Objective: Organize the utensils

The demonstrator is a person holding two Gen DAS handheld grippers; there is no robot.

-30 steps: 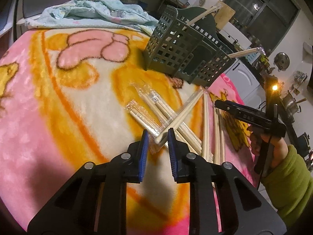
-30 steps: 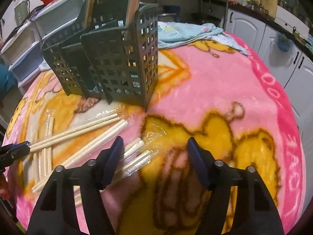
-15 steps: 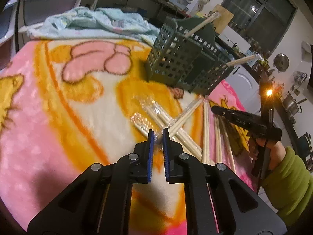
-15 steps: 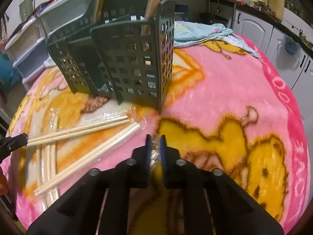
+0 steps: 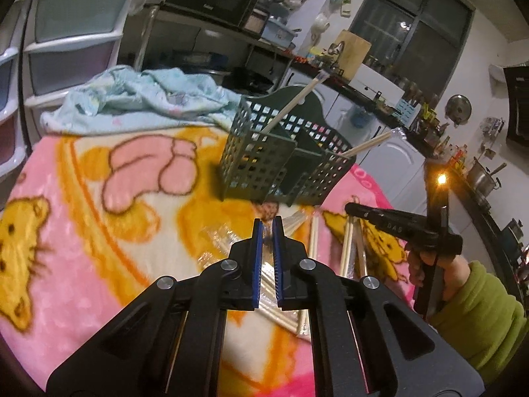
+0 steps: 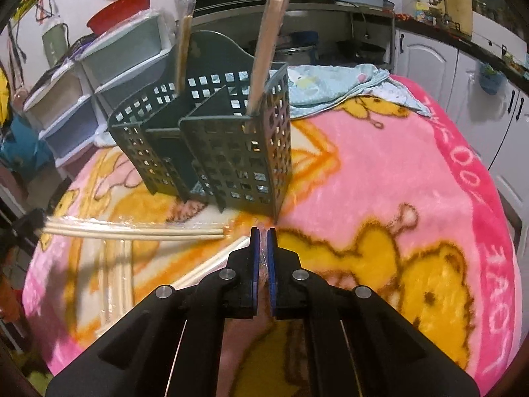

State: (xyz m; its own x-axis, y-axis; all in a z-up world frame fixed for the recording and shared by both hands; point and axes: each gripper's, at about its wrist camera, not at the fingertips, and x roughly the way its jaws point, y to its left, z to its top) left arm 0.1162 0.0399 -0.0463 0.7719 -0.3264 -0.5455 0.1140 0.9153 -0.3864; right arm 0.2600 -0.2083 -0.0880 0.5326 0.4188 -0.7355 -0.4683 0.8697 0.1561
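Tongs on crinkly chopstick wrapper

The dark green caddy, wrapped chopsticks jutting above its rim, blocks the middle of the blanket, loose chopsticks crowd one side, and the pink stretch opposite lies open.

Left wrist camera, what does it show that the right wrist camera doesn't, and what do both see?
Only the left wrist view shows the right gripper from outside, held by a hand in a green sleeve.

Only the right wrist view shows white cabinet doors beyond the table.

Both show the green utensil basket holding two wrapped chopstick pairs, the loose wrapped chopsticks and the pink blanket.
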